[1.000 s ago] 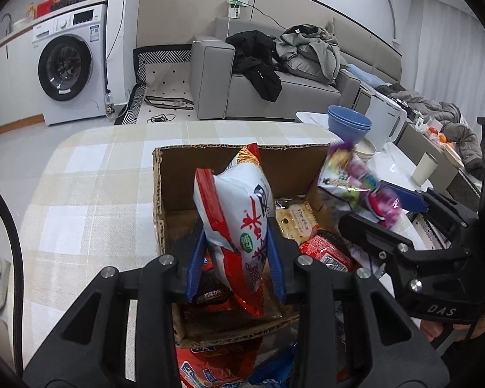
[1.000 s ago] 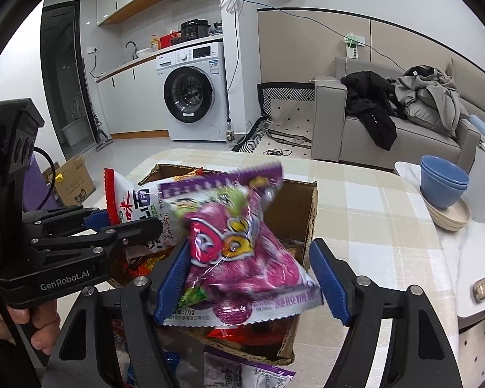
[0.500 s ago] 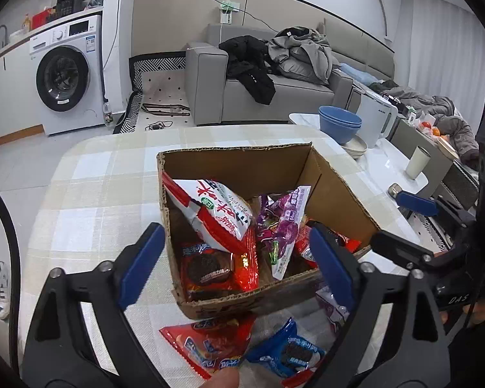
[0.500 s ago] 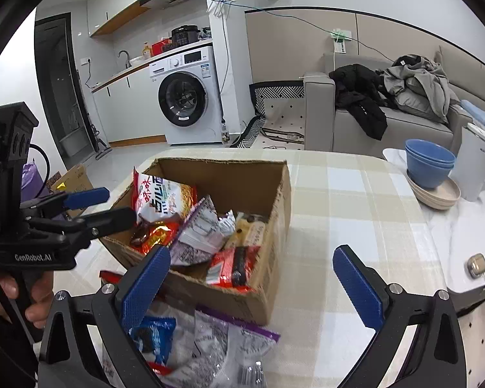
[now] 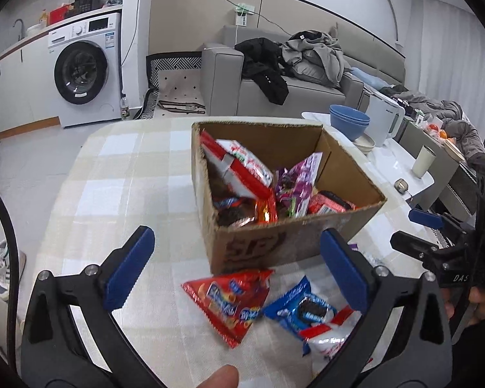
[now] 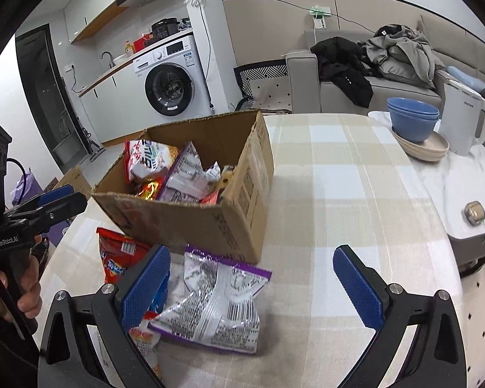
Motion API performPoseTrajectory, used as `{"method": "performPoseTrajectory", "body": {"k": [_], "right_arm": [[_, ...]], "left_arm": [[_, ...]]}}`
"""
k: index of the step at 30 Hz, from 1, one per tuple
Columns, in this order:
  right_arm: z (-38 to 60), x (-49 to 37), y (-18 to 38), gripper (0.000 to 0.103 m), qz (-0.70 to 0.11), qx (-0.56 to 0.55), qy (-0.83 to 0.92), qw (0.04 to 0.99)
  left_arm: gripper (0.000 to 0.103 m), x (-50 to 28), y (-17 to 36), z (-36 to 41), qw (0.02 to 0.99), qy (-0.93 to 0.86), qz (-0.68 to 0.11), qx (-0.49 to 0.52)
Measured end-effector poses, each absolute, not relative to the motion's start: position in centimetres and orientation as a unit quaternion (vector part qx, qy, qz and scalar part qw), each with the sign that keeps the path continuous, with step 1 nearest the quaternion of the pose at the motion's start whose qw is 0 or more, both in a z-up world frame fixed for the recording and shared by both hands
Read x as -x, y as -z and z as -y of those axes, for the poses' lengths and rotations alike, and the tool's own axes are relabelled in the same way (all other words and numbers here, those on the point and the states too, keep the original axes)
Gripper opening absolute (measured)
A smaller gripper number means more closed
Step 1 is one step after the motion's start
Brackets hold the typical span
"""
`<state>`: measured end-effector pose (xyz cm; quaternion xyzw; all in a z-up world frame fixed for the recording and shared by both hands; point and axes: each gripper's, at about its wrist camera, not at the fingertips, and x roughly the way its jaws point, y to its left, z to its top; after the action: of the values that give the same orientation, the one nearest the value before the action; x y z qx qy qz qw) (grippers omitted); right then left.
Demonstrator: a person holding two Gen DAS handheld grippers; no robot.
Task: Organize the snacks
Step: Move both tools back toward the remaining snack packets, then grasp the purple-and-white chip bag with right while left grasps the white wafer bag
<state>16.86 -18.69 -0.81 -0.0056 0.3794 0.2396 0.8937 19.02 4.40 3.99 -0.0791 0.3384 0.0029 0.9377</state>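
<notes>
On the checked tablecloth (image 5: pixel 119 174) sits a brown cardboard box (image 5: pixel 274 242) with its top open. Going from left to right, the left gripper (image 5: pixel 236 270) comes first. Its two blue pads are far apart and nothing is between them. It hangs over the cloth, just in front of the box.

Under it lies a red snack bag (image 5: pixel 232 300), flat on the cloth and touching the front of the box. Next to that, on its right, is a blue cookie pack (image 5: pixel 302 307). A red and white pack (image 5: pixel 331 339) lies partly under the blue one.

Inside the box, a red and white chip bag (image 5: pixel 242 165) leans on the left wall. A purple candy bag (image 5: pixel 299 184) stands tilted in the middle. A small red pack (image 5: pixel 328 205) lies low on the right side.

Further right, the right gripper (image 6: pixel 250 286) also has its blue pads wide apart, and it holds nothing. Between its pads, nearer the left one, lies a silver bag with purple edges (image 6: pixel 216 307), back side up, showing a barcode. It rests on the cloth close to the box corner.

Past the table edge on the right stand blue bowls (image 6: pixel 412 119) stacked on tan plates, and a white kettle (image 6: pixel 464 123) just beside them. A washing machine (image 5: pixel 87 71) and a grey sofa (image 5: pixel 291 90) with clothes on it are far behind.
</notes>
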Motion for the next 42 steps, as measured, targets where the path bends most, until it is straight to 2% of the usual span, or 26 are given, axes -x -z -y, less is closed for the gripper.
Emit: {"method": "performPoseTrajectory", "body": {"k": [13, 38, 42], "right_arm": [[19.3, -15.2, 2.0, 0.103, -0.396, 0.005, -0.240, 0.886], [17.9, -16.4, 5.8, 0.102, -0.463, -0.071, -0.258, 0.845], [17.4, -16.3, 6.1, 0.097, -0.461, -0.068, -0.269, 0.843]], "left_arm": [[0.102, -13.5, -1.3, -3.8, 0.933, -0.007, -0.352, 0.079], [0.102, -11.5, -0.4, 0.8, 0.913, 0.069, -0.401, 0.032], [0.102, -11.5, -0.1, 1.5, 0.911, 0.075, -0.405, 0.025]]}}
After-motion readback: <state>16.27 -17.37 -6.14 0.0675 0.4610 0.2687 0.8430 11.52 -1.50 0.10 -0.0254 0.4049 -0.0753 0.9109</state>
